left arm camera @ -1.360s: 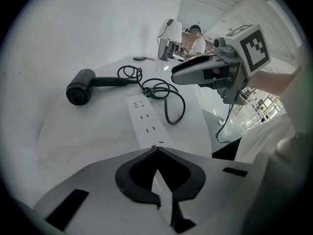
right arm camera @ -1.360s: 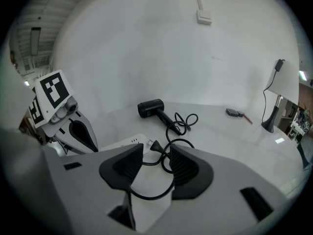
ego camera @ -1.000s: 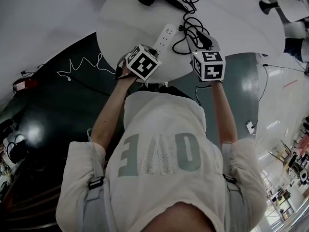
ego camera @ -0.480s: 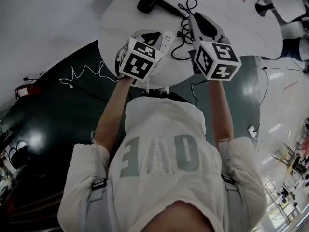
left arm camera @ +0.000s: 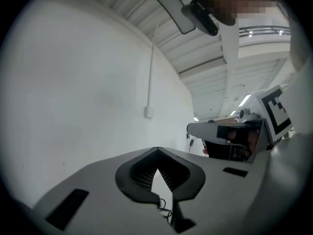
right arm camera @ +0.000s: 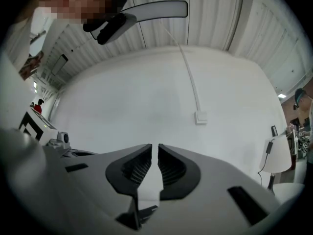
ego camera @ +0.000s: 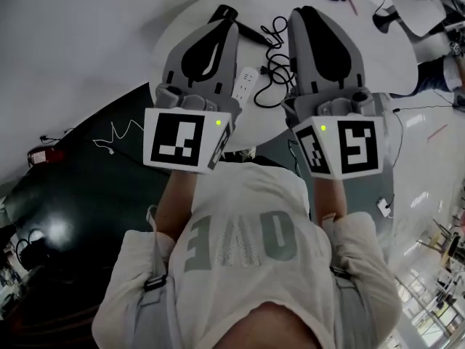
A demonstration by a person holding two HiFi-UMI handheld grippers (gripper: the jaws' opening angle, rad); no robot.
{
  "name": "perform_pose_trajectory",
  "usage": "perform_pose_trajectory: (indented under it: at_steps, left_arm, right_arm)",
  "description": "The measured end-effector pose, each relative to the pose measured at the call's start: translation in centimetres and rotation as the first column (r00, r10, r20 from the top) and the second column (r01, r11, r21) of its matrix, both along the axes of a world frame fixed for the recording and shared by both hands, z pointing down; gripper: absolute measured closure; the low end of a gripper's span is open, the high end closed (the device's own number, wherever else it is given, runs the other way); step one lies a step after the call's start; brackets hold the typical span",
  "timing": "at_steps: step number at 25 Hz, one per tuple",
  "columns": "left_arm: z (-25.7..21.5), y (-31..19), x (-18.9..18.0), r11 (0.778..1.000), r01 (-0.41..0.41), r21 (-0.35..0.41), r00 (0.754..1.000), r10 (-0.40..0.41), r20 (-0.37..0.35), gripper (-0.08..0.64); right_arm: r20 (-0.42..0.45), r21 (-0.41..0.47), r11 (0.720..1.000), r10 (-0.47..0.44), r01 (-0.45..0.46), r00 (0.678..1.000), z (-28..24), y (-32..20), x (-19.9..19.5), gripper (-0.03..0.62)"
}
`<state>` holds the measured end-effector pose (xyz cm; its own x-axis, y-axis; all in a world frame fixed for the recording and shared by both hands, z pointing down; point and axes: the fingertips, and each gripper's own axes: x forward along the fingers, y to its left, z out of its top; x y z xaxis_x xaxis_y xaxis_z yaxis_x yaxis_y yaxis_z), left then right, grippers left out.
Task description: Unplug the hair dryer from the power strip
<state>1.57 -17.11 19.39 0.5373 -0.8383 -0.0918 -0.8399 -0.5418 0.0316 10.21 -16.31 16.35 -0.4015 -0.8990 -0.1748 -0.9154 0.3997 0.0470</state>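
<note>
Both tools are held high and level over the near edge of the worktop (ego camera: 385, 49). The left tool (left arm camera: 156, 154) has its tips together on nothing. The right tool (right arm camera: 155, 148) is closing to a slit and is also empty. Between them lies the power strip (ego camera: 245, 83), with the coiled cord (ego camera: 280, 49) at its 1 o'clock and the hair dryer (ego camera: 220, 11) beyond at 11 o'clock. The plug looks to be out, though I cannot be sure. The next move is to check the sockets.
</note>
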Motion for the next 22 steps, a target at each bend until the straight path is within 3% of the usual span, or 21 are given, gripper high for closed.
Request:
perform_pose_trajectory:
  at_steps: [2, 4, 22]
  left_arm:
    - [-1.4, 1.0, -0.2, 0.997, 0.018, 0.075, 0.999, -0.016, -0.029, 0.549]
    - [-1.4, 1.6, -0.4, 0.994, 0.038, 0.099, 0.999, -0.035, -0.029, 0.549]
    - [-1.1, 1.7, -2.1, 0.991, 0.086, 0.100, 0.996, -0.085, -0.007, 0.549]
  right_arm:
    - [0.008, 0.021, 1.000, -0.001, 0.001, 1.000, -0.5, 0.9, -0.2, 0.544]
    - [0.018, 0.025, 1.000, 0.003, -0.003, 1.000, -0.3, 1.5, -0.3, 0.543]
    - [0.005, -0.053, 0.999, 0.012, -0.011, 1.000, 3.3, 1.7, -0.9, 0.569]
